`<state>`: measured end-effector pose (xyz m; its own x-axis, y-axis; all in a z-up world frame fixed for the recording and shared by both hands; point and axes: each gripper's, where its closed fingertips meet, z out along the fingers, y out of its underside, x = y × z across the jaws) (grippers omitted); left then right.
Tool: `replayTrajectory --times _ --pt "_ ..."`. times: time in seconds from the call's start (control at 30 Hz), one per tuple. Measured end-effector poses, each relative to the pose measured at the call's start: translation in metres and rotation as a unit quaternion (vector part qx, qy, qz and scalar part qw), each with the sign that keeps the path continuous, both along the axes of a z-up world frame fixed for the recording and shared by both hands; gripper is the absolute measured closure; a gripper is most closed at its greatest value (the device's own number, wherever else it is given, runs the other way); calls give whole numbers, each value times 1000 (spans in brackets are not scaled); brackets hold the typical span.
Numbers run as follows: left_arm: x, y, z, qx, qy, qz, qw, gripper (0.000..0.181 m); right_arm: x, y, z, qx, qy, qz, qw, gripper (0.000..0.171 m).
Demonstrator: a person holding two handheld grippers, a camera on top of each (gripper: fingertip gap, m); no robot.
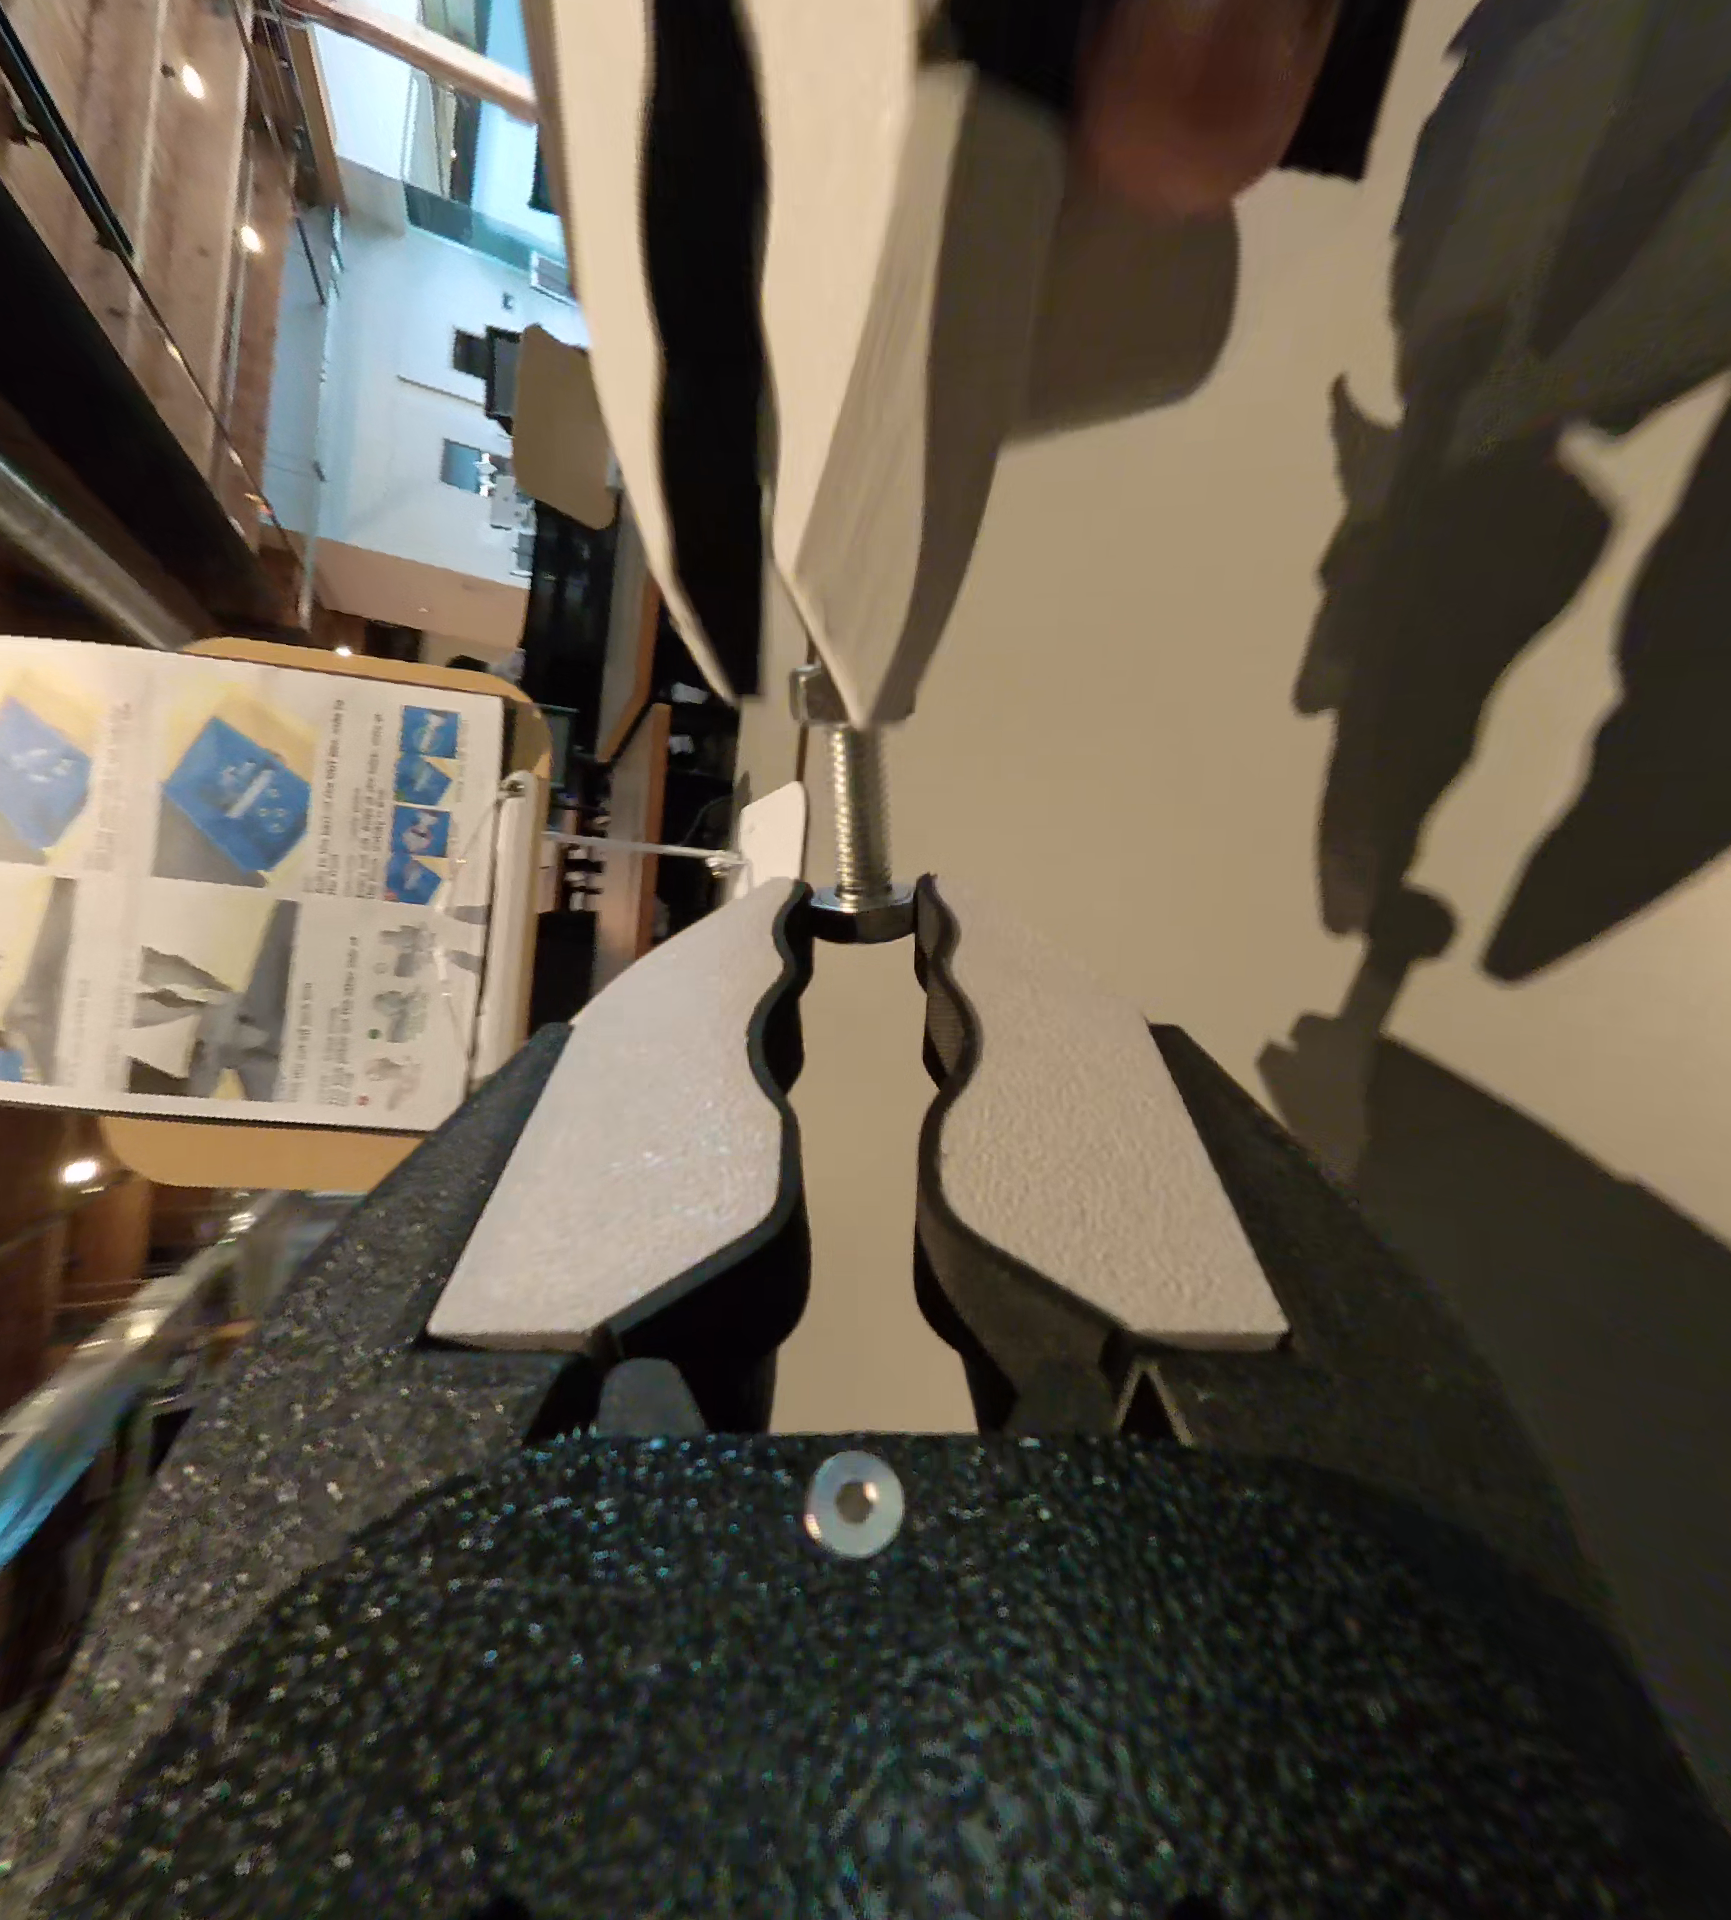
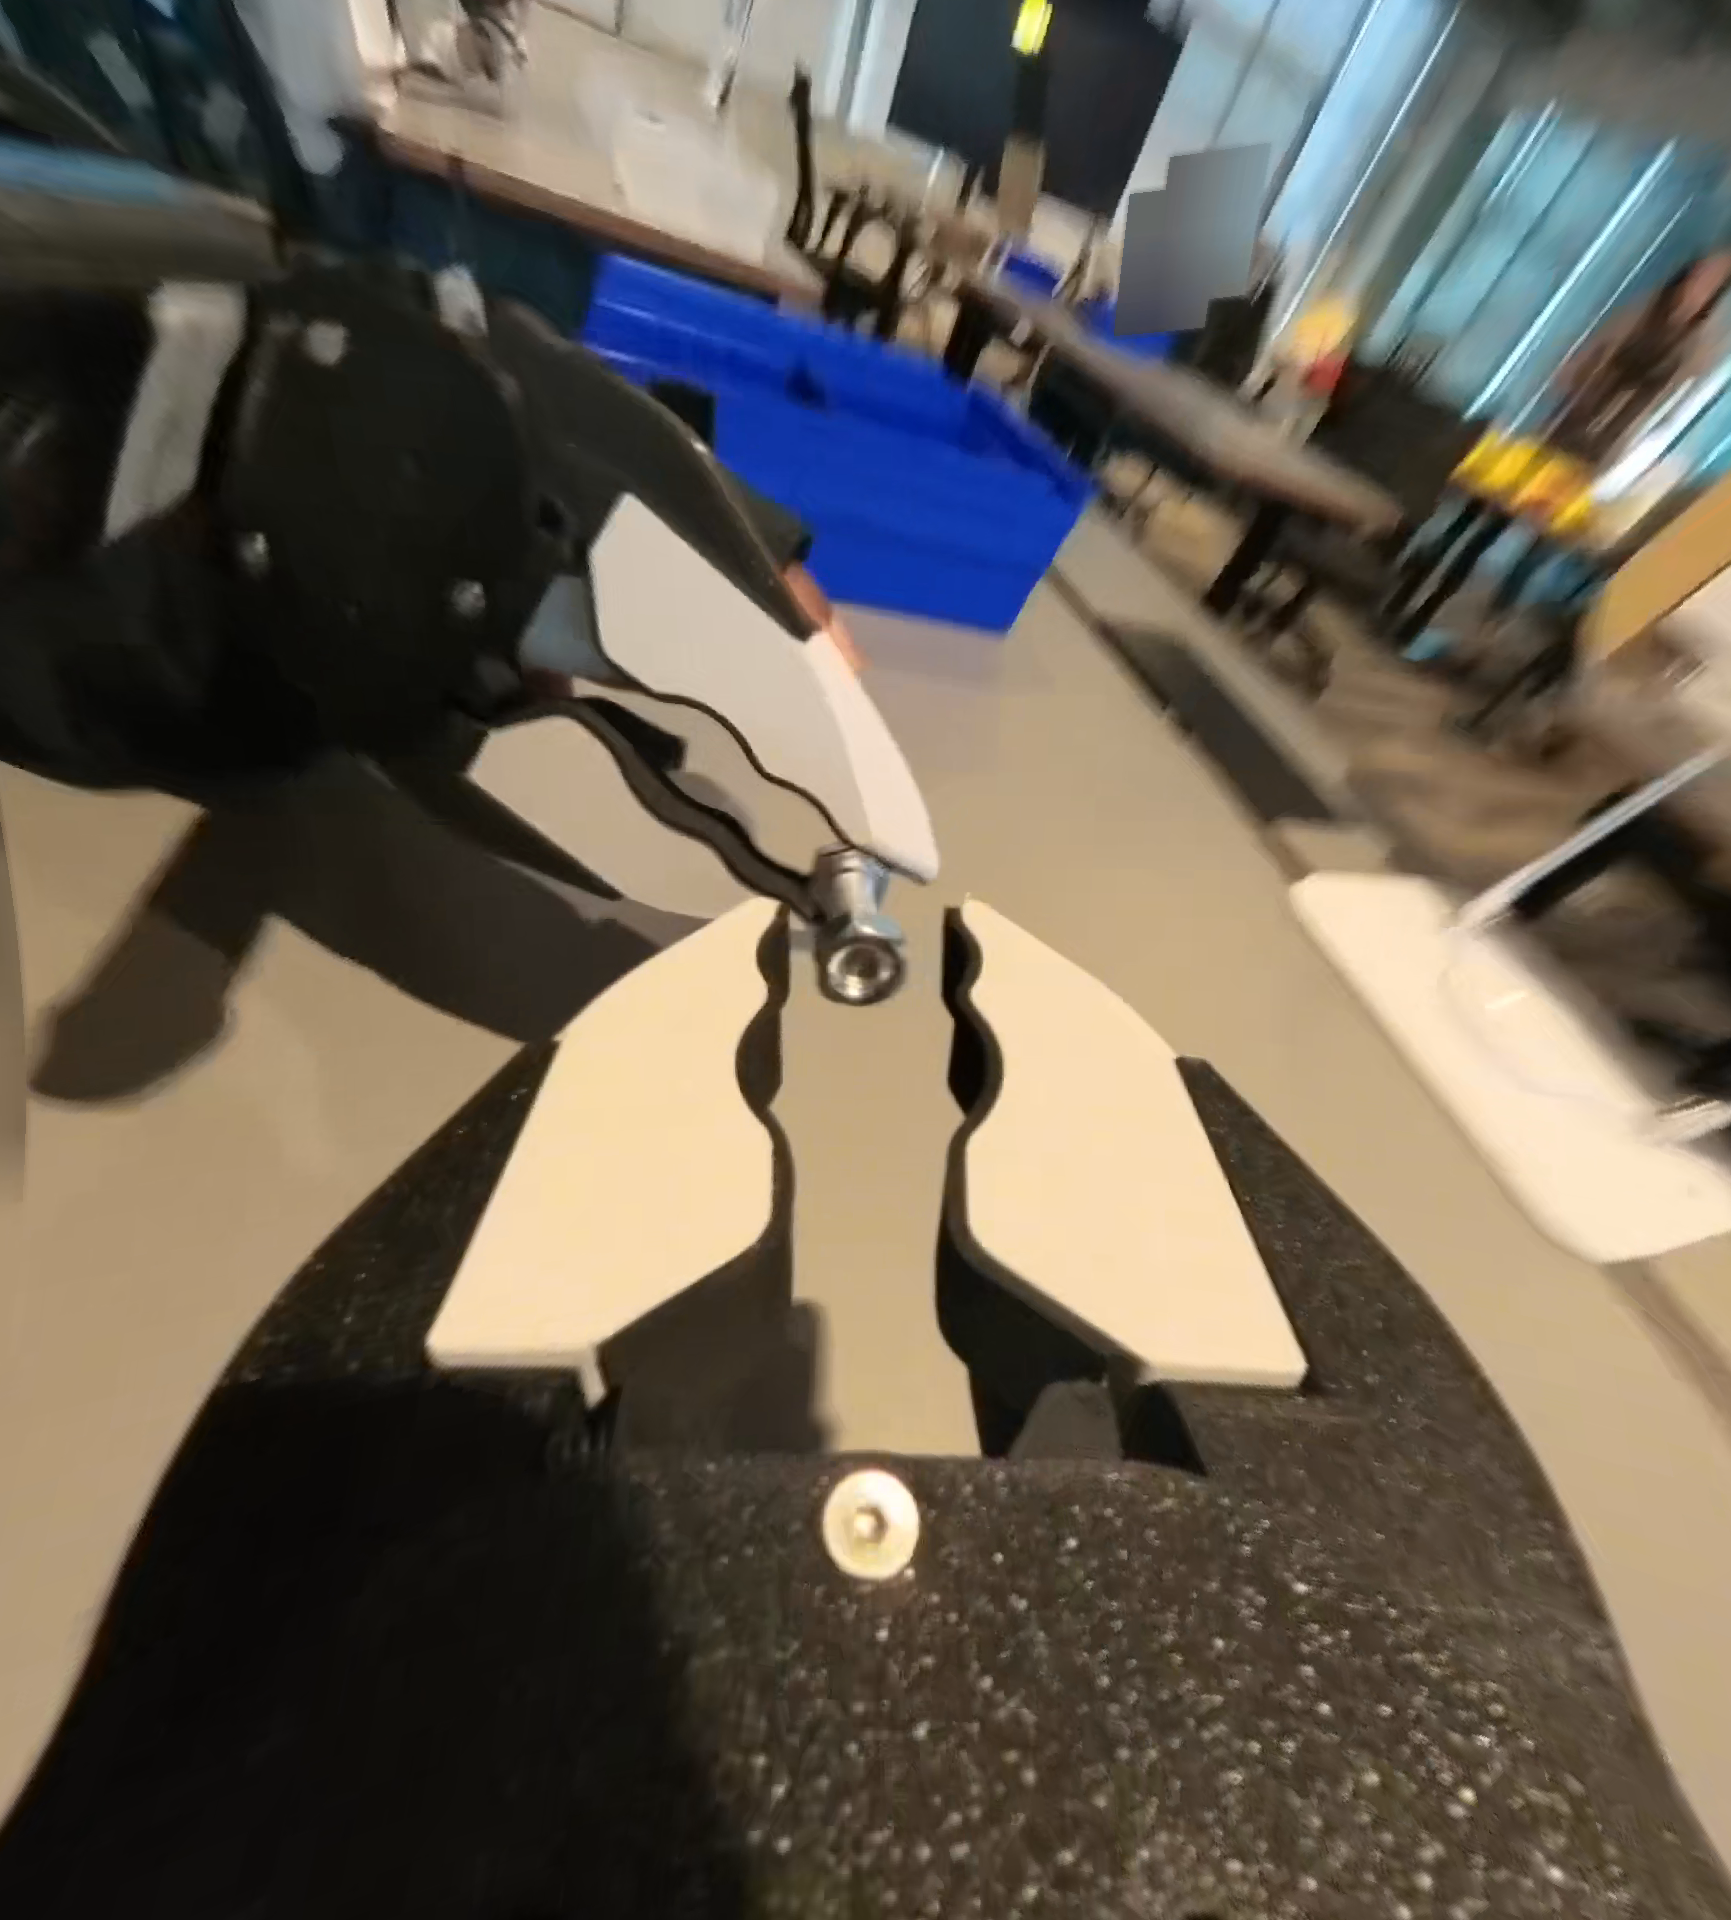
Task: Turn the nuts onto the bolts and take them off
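A silver bolt (image 1: 845,810) is held in the air above the grey table (image 1: 1100,675). My left gripper (image 1: 861,914) is shut on the hex head at its near end. The right gripper (image 1: 809,694) comes in from the top, its tips at a nut (image 1: 805,694) on the bolt's far end. In the right wrist view the bolt (image 2: 858,966) points end-on at me between the tips of my right gripper (image 2: 866,920). The jaws stand apart with a gap beside the nut. The left gripper (image 2: 840,871) reaches in from the left and clamps the bolt's far end.
A printed picture sheet on a tan board (image 1: 196,883) stands at the left. A blue bin (image 2: 840,468) sits at the table's far end. A white flat base (image 2: 1515,1091) lies to the right. Dark tables and chairs (image 2: 1256,436) stand behind. Left tips to right tips: about 4 cm.
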<state>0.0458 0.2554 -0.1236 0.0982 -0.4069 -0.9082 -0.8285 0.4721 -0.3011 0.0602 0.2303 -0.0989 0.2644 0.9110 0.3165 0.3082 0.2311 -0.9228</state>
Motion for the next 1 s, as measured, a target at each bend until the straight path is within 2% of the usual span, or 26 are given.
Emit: replayTrajectory --times 0.17,0.23,0.33,0.43,0.53,0.67,0.73,0.83,1.0 --pt "3 -4 -5 -44 -23 -20 999 162 3 -3 -6 165 -76 -14 983 139" --pt "6 -7 -7 -56 -25 -32 998 162 -1 -4 -12 178 -95 -13 979 140" --pt "8 -9 -10 -62 -18 -38 997 162 -5 -4 -14 171 -95 -15 981 152" --pt "7 -6 -10 -57 -19 -33 998 162 -5 -1 -14 131 -87 -26 987 152" --pt "3 -2 -7 -40 -13 -16 999 162 -7 3 -13 47 -54 -46 996 152" --pt "0 1 -3 -31 -18 -5 999 162 -10 7 -8 -103 38 -41 993 152" --pt "0 2 -3 -39 -24 -4 999 162 -8 8 -2 -115 67 -24 991 149" --pt "-1 3 -7 -47 -20 -4 999 162 1 12 0 -36 40 -27 998 140" --pt "0 3 -10 -59 -19 -8 998 162 5 4 -11 132 -63 -6 989 139"
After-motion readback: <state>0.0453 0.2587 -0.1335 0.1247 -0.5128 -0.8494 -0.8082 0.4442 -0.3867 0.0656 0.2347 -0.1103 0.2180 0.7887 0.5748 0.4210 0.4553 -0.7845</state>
